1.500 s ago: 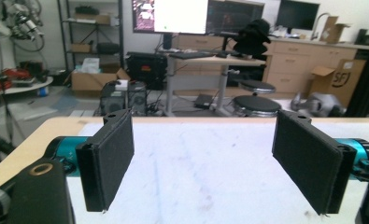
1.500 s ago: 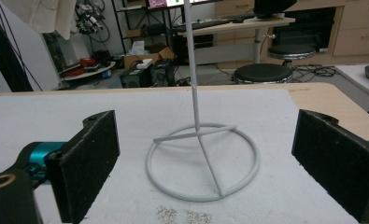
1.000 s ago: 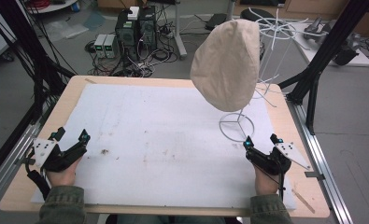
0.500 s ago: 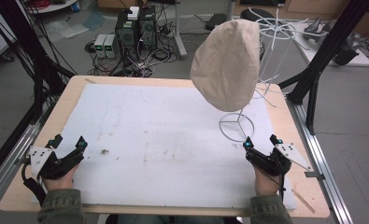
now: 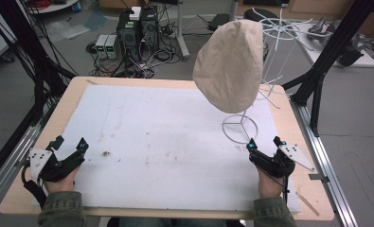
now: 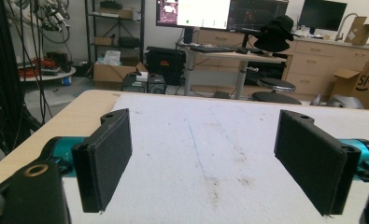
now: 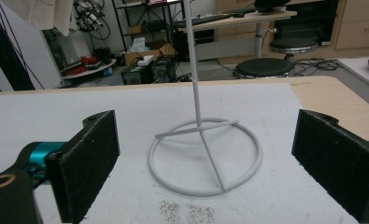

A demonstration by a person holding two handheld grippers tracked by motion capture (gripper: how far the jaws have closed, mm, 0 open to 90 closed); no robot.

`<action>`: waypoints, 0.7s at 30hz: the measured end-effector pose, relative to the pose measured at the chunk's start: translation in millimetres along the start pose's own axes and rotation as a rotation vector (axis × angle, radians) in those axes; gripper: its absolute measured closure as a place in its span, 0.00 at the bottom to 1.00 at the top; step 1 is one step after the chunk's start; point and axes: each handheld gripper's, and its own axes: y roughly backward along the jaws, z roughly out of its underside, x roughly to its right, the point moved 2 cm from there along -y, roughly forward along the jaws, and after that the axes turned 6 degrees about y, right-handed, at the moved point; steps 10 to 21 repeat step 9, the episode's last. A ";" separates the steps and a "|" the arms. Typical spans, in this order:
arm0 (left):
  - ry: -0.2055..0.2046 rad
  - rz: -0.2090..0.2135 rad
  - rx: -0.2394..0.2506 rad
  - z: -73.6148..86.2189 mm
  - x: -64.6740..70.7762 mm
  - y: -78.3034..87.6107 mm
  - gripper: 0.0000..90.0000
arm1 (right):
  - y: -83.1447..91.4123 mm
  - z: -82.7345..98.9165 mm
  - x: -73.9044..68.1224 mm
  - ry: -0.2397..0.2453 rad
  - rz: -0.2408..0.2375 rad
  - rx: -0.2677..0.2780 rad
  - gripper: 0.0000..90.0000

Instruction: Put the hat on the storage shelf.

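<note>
Beige cloth cap (image 5: 231, 64) hanging on white wire stand (image 5: 240, 127), ring base flat on table's right side

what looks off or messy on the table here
Nothing is knocked over: the beige hat hangs on the upright white wire stand. The white mat is scuffed, with a small dark spot near the left gripper and crumbs before the stand's ring base.

Even, soft overhead light washes the white surface (image 5: 175, 142); shadows under the cream cap (image 5: 229, 64) stay faint. No glare there. The high view is slightly soft, and the monitor (image 6: 194, 13) glows overexposed behind the surface.
</note>
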 end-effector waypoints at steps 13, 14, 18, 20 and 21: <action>0.013 -0.001 0.005 -0.6 -1.2 0.3 0.20 | -0.8 0.3 0.1 -0.002 0.001 -0.004 0.07; 0.013 -0.001 0.005 -0.6 -1.2 0.3 0.20 | -0.8 0.3 0.1 -0.002 0.001 -0.004 0.07; 0.013 -0.001 0.005 -0.6 -1.2 0.3 0.20 | -0.8 0.3 0.1 -0.002 0.001 -0.004 0.07; 0.013 -0.001 0.005 -0.6 -1.2 0.3 0.20 | -0.8 0.3 0.1 -0.002 0.001 -0.004 0.07; 0.013 -0.001 0.005 -0.6 -1.2 0.3 0.20 | -0.8 0.3 0.1 -0.002 0.001 -0.004 0.07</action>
